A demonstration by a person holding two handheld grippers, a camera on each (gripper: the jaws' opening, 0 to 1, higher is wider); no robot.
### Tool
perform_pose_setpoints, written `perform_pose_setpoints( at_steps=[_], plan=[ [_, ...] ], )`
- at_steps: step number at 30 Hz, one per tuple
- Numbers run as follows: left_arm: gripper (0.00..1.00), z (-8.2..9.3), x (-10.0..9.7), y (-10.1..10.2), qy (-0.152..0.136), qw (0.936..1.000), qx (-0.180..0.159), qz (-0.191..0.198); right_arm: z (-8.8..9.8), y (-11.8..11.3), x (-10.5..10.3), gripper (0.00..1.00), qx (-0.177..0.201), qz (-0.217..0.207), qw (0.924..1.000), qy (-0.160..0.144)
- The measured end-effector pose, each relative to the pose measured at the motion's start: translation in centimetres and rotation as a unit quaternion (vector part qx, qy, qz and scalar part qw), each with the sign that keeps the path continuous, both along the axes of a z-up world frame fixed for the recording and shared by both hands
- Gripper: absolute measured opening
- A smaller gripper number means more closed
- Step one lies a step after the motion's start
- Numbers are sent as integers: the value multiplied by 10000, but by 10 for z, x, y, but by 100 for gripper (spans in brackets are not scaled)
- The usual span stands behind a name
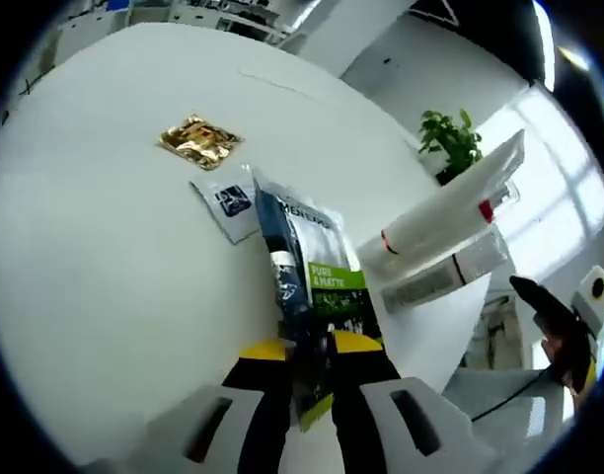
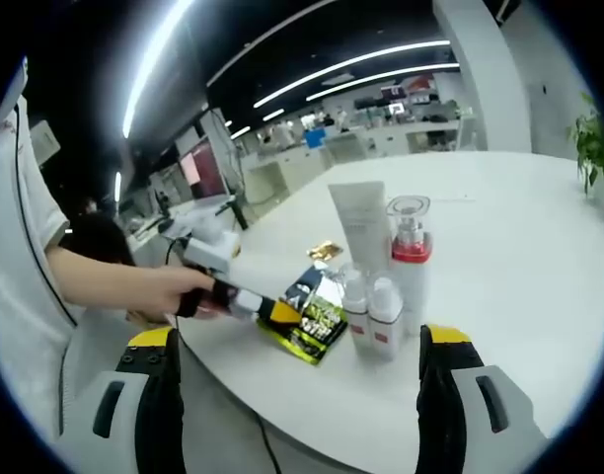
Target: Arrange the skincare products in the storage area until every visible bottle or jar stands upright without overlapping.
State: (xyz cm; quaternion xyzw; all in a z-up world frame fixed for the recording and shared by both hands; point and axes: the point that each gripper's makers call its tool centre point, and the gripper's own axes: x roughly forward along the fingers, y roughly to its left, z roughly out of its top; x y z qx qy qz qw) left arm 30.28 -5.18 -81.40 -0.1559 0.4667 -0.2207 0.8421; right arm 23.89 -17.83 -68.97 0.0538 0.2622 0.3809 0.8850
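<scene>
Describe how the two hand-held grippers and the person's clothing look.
Each hand-held gripper has two black jaws with yellow bands near the tips, set on pale grey bodies with dark slots: the left, the right. In the right gripper view the left one trails a thin black cable. The person wears a white short sleeve.

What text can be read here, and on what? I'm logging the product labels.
"PURE & MATTE", roughly, on the green panel of the sachet held in the left gripper.
White lettering higher on that sachet: cut off, unreadable.
Emblem on the small white sachet: too blurred.
Print on the white tube and small bottles: too small.
</scene>
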Motion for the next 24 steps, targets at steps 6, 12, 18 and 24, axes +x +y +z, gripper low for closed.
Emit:
perform_pose_setpoints(
  at_steps=[6, 12, 18, 24],
  plan=[
    [21, -7, 1, 5, -114, 9980, 529, -336, -1, -1, 1, 99, 4, -29, 10000, 16],
    [24, -9, 0, 5, -225, 9947, 828, -565, -2, -1, 1, 99, 6, -21, 10000, 30],
    [24, -10, 1, 9, -301, 9924, 998, -657, -3, -2, 2, 99, 10, -20, 10000, 41],
    [24, -8, 0, 12, -368, 9905, 1108, -724, -6, -4, 2, 99, -35, 6, 10000, 58]
  ],
)
